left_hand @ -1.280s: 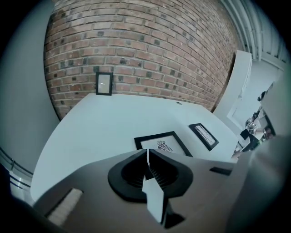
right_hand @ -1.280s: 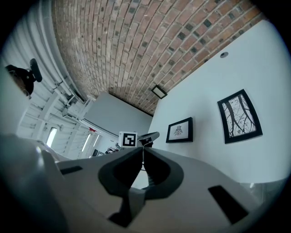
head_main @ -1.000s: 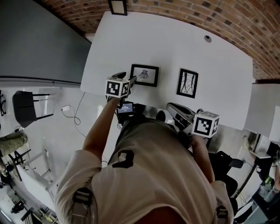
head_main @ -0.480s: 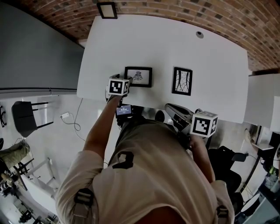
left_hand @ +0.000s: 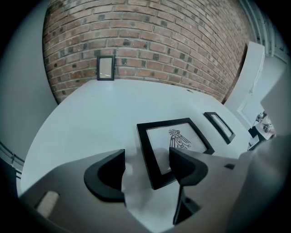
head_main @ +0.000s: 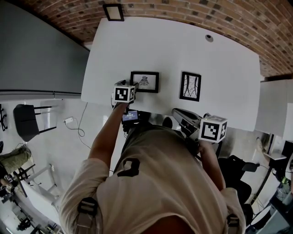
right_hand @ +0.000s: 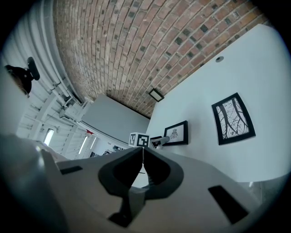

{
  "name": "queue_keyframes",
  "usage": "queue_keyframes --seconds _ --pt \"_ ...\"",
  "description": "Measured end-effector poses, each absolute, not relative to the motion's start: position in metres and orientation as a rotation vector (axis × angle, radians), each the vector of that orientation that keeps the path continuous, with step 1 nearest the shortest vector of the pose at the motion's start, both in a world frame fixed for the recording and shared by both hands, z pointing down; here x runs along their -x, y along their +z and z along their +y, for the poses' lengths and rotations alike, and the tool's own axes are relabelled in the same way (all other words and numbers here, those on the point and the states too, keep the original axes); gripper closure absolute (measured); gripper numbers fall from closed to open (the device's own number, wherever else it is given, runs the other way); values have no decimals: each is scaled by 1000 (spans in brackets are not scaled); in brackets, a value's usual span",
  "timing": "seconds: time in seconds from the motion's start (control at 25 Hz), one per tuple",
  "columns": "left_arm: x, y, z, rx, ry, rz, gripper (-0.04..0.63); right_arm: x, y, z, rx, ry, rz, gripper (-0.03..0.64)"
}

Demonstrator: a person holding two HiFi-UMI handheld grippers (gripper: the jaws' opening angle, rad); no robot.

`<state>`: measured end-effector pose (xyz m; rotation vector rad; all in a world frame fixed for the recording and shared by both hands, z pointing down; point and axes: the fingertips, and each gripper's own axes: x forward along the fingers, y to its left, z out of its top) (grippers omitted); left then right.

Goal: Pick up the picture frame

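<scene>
My left claw (left_hand: 146,160) has just opened wide. The near corner of the black bird-picture frame (left_hand: 178,136) sits between its jaws at twelve o'clock. My right claw (right_hand: 142,159) is clenched and empty.

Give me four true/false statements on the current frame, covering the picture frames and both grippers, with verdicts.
1. Two picture frames, the bird frame and the branch frame, lie flat on the table. True.
2. The left gripper is clamped on the bird frame. False: its jaws have just been opening and stand apart, with the frame's near corner between them.
3. The right gripper is shut and empty. True.
4. The small frame sits mid-table. False: it is at the far edge, by the brick wall.
</scene>
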<state>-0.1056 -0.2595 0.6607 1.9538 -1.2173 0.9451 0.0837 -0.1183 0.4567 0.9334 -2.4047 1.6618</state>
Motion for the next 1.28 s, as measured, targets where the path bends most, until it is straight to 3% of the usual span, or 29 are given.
queue_keyframes --seconds 1.28 --pt "123 662 -196 -1878 907 -1249 336 -80 455 -95 -809 1643 -2441 609"
